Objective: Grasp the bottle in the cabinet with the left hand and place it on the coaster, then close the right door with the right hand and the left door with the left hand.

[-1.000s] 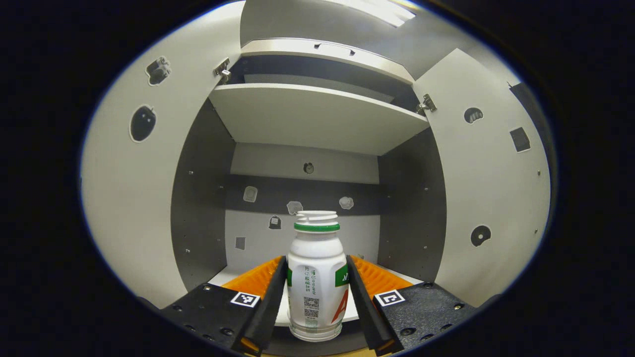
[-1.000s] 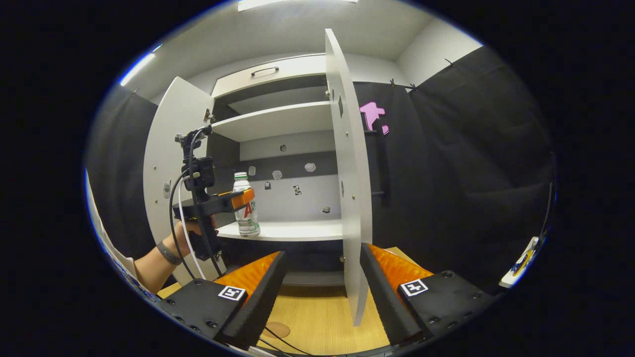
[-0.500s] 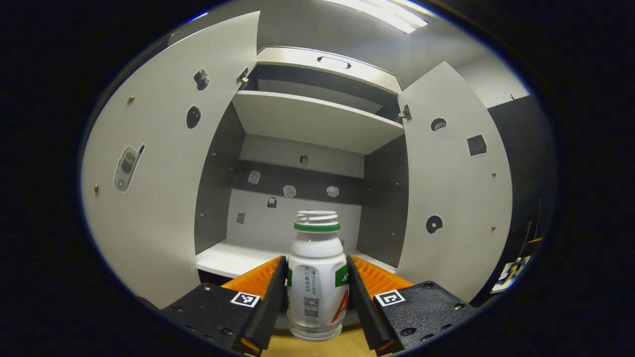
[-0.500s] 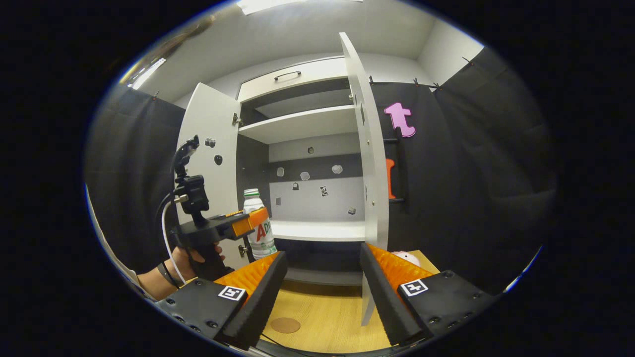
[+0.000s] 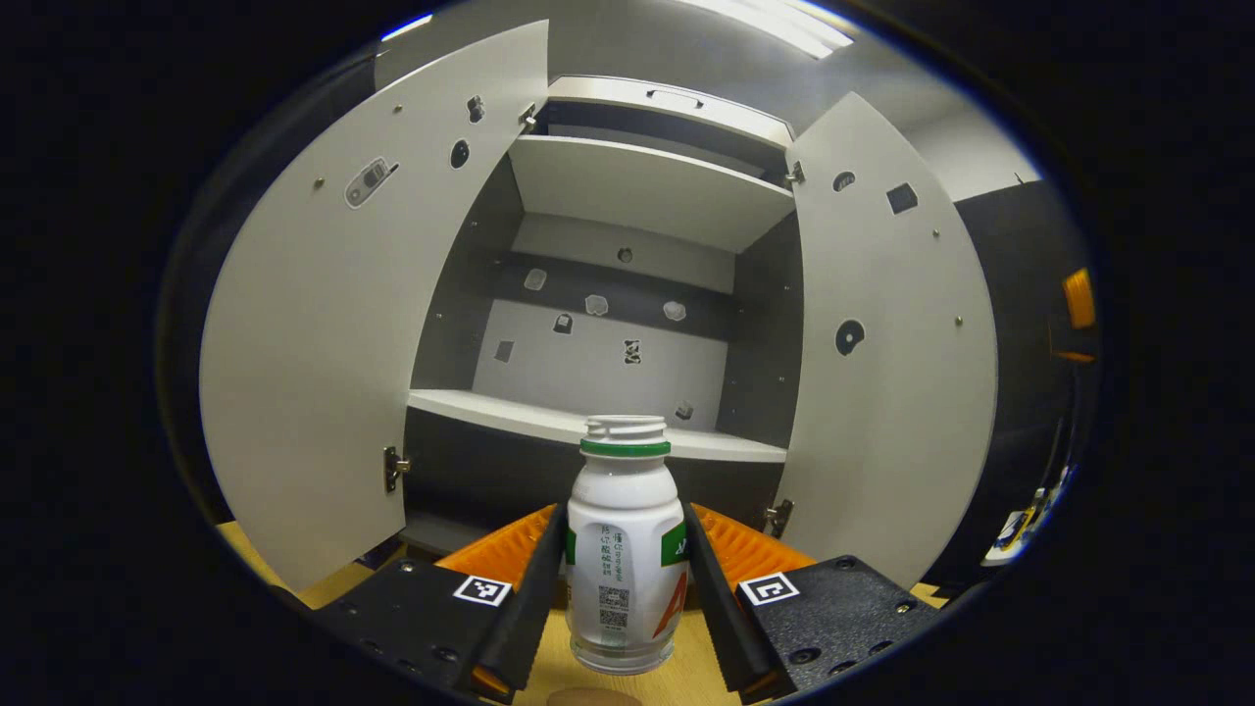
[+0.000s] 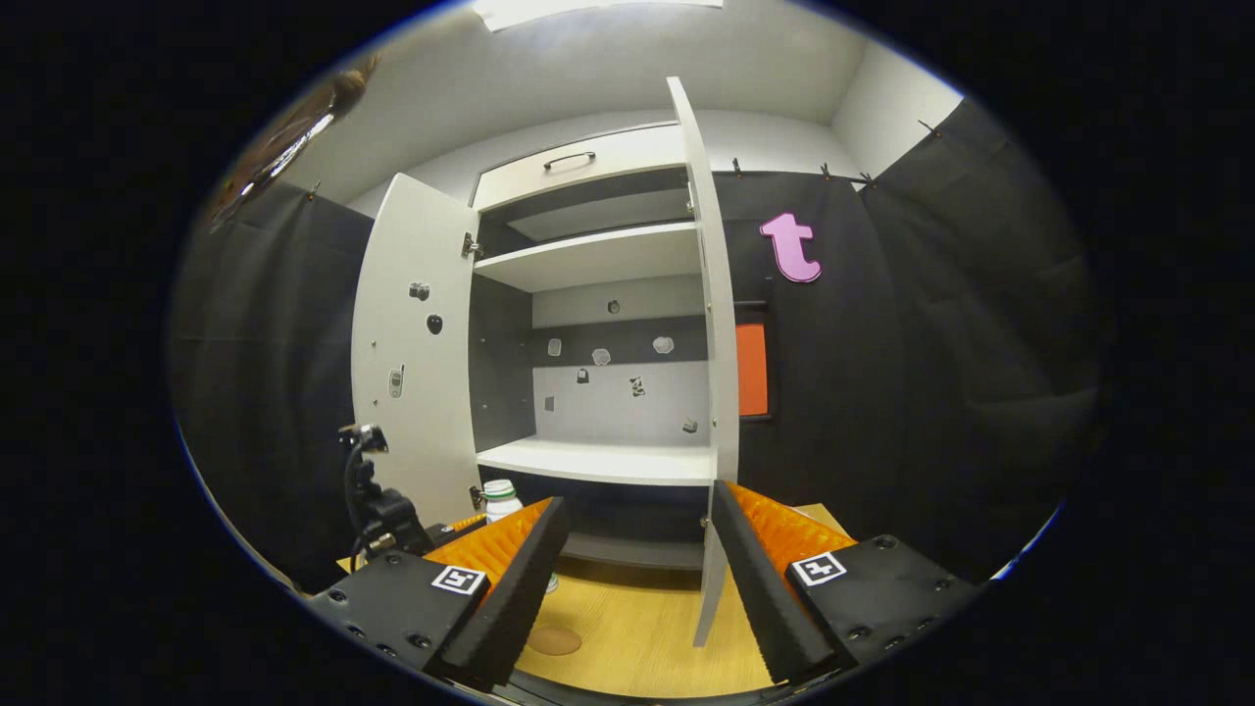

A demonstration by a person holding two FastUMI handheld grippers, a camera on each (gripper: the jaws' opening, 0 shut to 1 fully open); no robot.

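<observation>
Bottle (image 5: 625,559): white plastic, green neck ring, no cap, printed label; upright, clamped between the left gripper's (image 5: 625,598) fingers, held above the wooden tabletop in front of the cabinet (image 5: 598,427). Coaster (image 6: 554,640): round, brown, flat on the tabletop, near the bottle's base and bare. Both doors stand wide open, left door (image 5: 324,324) and right door (image 5: 887,363), each hinged to the cabinet sides.

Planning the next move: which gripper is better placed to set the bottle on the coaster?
Left: the left gripper is clamped on the bottle, just above the coaster. The right gripper is open.
</observation>
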